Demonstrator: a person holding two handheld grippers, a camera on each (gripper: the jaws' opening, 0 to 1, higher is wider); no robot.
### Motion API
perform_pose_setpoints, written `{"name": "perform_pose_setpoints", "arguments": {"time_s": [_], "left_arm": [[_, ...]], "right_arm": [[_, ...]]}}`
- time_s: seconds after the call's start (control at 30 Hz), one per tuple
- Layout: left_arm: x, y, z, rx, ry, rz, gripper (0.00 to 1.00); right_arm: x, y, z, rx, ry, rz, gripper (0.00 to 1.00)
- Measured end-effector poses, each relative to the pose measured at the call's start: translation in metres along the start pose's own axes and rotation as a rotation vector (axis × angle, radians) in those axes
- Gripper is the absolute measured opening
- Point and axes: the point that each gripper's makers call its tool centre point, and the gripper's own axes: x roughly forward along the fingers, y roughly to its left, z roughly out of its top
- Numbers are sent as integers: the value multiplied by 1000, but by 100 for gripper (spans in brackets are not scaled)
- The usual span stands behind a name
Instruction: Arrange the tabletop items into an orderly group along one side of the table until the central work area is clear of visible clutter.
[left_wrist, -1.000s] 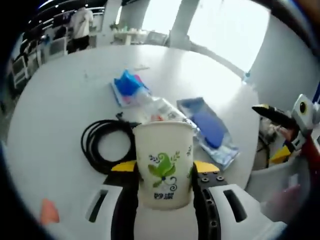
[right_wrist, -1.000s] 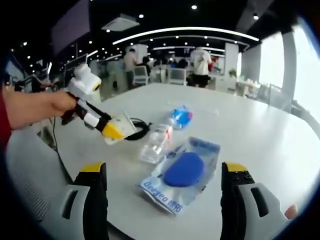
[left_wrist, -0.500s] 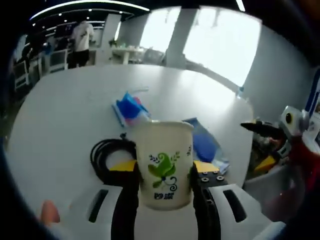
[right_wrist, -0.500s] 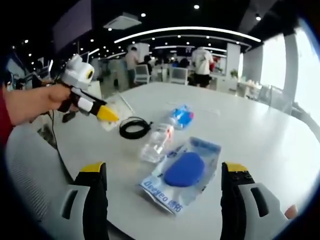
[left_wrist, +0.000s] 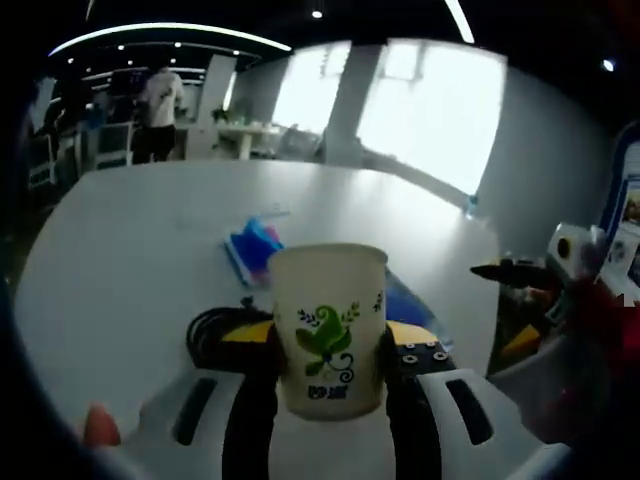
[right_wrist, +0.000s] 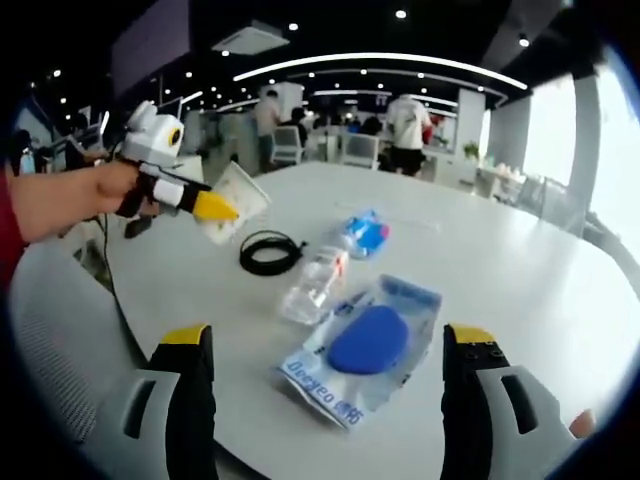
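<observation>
In the left gripper view, the left gripper (left_wrist: 328, 352) is gripping a paper cup (left_wrist: 328, 328) at lower centre, fingers clamped on its sides, upright above the white counter (left_wrist: 140, 230). A black cable coil (left_wrist: 212, 328) is lying just behind it, a blue packet (left_wrist: 254, 245) further up. In the right gripper view, the right gripper (right_wrist: 325, 380) is hanging at the bottom, fingers wide apart, over a blue pouch (right_wrist: 368, 345) beside a clear bottle (right_wrist: 313, 285).
</observation>
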Motion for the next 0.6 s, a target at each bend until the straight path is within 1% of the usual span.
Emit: {"name": "perform_pose_setpoints", "arguments": {"time_s": [0.1,0.27,0.4,0.53,0.6], "left_arm": [[-1,3,3,-11,-17,2,39],[-4,8,7,-2,-41,15,39],[-6,12,13,24,-65,22,39],[-9,22,21,31,-106,39,39],[-10,25,23,32,-117,45,39]], "right_arm": [[0,0,1,-1,0,-1,95],[0,1,1,-5,3,3,95],[1,3,4,-9,3,7,95],[3,6,6,-16,1,14,95],[4,7,6,-19,2,17,95]]}}
